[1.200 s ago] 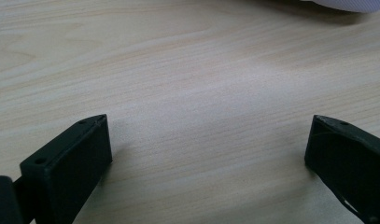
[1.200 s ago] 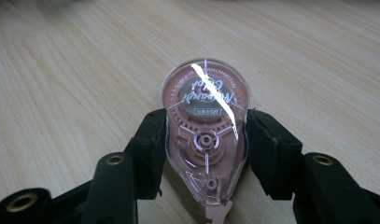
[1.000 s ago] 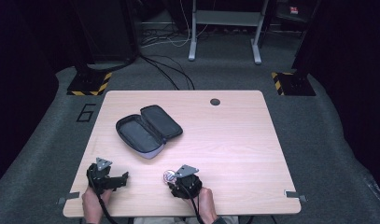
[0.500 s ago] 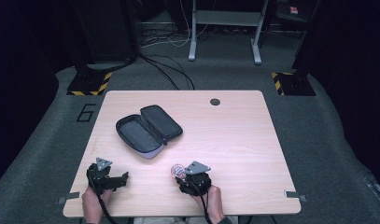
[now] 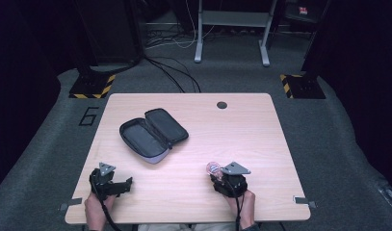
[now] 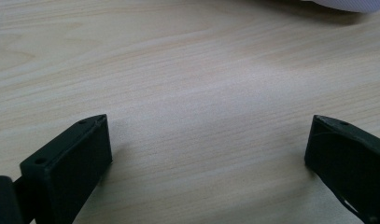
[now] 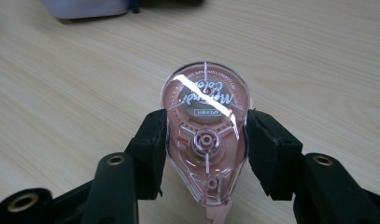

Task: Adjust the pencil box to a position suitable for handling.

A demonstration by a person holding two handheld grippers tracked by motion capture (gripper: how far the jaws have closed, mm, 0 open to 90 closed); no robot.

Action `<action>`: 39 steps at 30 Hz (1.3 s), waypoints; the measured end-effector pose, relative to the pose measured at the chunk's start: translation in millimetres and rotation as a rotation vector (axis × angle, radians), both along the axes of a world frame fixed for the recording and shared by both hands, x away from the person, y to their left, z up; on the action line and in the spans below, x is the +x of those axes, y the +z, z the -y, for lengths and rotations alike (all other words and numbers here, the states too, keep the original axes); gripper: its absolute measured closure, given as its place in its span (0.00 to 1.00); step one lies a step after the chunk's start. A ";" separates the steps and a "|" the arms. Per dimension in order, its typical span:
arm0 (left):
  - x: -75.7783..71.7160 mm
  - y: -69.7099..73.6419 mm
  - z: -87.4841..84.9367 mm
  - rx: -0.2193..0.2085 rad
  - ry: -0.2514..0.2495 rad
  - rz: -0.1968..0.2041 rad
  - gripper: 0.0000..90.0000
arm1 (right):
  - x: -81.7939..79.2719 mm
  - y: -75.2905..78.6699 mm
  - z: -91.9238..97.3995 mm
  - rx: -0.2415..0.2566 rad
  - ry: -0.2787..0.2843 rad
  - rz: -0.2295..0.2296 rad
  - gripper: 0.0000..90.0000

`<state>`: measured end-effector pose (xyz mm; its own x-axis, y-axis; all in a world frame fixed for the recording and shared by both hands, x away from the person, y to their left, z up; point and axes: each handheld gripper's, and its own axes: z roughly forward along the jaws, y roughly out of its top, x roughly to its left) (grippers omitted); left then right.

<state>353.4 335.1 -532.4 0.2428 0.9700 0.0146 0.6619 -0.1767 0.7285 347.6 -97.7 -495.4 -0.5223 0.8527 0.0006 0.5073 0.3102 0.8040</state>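
A: Pale wood table, dark carpet around it, cables and stand legs beyond the far edge. Near edge first?

B: Near left, left gripper resting low over bare wood, jaws spread wide, nothing between them. Near right, right gripper clenched on a correction tape dispenser.

A: How is it gripped?

B: Pads press the two narrow sides, about mid-body, flat clear face up. Rounded end points away from the hand; the tapered tip end sits back between the jaws.

A: Handling?

B: Judging by looks: light, hollow, stiff clear-pink plastic shell. Smooth and glossy, so likely slippery across the pads. Thin casing could crack or pop open under a hard squeeze. The mid-body side hold seems right; the rounded end would squirt out, and the tip looks delicate.

A: Farther off?

B: Middle of the table, left of centre, an open pencil case, dark lining, lid flat. Well apart from the dispenser. At the far edge, a round cable hole.
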 end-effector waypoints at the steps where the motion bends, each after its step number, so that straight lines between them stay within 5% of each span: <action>1: 0.0 0.0 0.0 0.000 0.000 0.000 0.01 | 0.0 0.0 0.0 0.000 0.000 0.000 0.55; 17: 0.2 0.0 -0.1 -0.002 0.000 -0.001 0.01 | 8.5 -13.9 95.9 -0.015 -0.242 -0.030 0.55; 31: 1.3 0.2 -0.7 -0.015 -0.012 -0.007 0.01 | 13.8 -29.1 110.9 -0.004 -0.275 -0.078 0.54; 35: 1.3 -0.5 -2.3 -0.021 -0.022 0.004 0.01 | 14.7 -29.6 113.3 0.006 -0.272 -0.095 0.27; 39: 2.9 2.1 -7.2 -0.057 -0.039 -0.004 0.00 | 12.5 -27.2 117.1 0.025 -0.264 -0.090 0.16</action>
<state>356.3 342.3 -530.3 0.2808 0.9589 -0.0411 0.6584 -0.1612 0.7352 360.1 -214.8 -522.6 -0.2793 0.9584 0.0591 0.6373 0.1390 0.7580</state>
